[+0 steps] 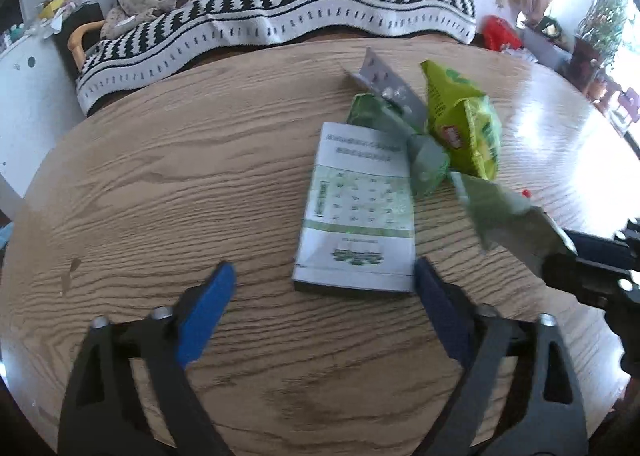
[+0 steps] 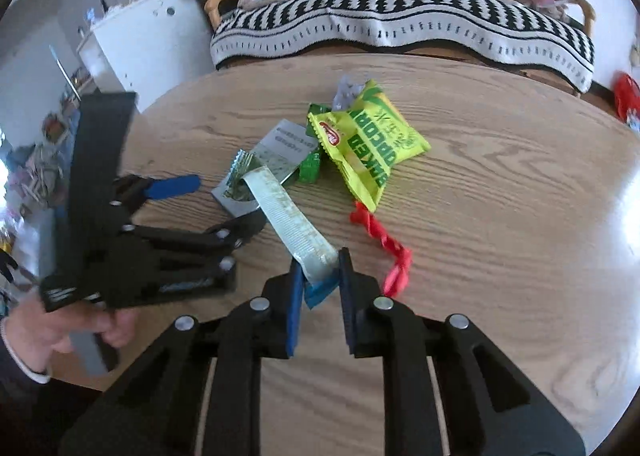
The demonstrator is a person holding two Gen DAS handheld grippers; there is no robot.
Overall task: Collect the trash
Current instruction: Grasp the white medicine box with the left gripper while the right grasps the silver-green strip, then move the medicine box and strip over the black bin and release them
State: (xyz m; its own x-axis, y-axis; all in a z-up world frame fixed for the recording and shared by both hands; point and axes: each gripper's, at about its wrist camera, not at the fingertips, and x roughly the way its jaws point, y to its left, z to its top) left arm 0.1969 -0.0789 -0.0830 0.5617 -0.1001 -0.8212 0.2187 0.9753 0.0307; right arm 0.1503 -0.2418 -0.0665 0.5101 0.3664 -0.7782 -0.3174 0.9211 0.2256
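We see a small heap of trash on the wooden counter (image 1: 168,160), toward its far middle, in front of a sofa draped with a black-and-white striped blanket (image 1: 280,12). Our right tool (image 2: 319,270) is pressed together on the near end of a long silvery wrapper (image 2: 290,216), whose far end reaches back to the heap; a scrap of blue shows between the pads (image 2: 295,296). Just right of that tool lies a twisted red strip (image 2: 384,248), touching the near corner of a yellow-green popcorn bag (image 2: 372,144). Beside the bag, to its left, sit a small green packet (image 2: 311,166) and a white printed leaflet (image 1: 356,208), with a grey blister sheet (image 1: 384,80) at the far edge of the heap. Our left tool (image 1: 320,288) hovers spread over the counter, its right finger just beside the leaflet's near right corner, nothing between the jaws. In the right wrist view a hand (image 2: 80,332) grips the left tool's handle at the near left.
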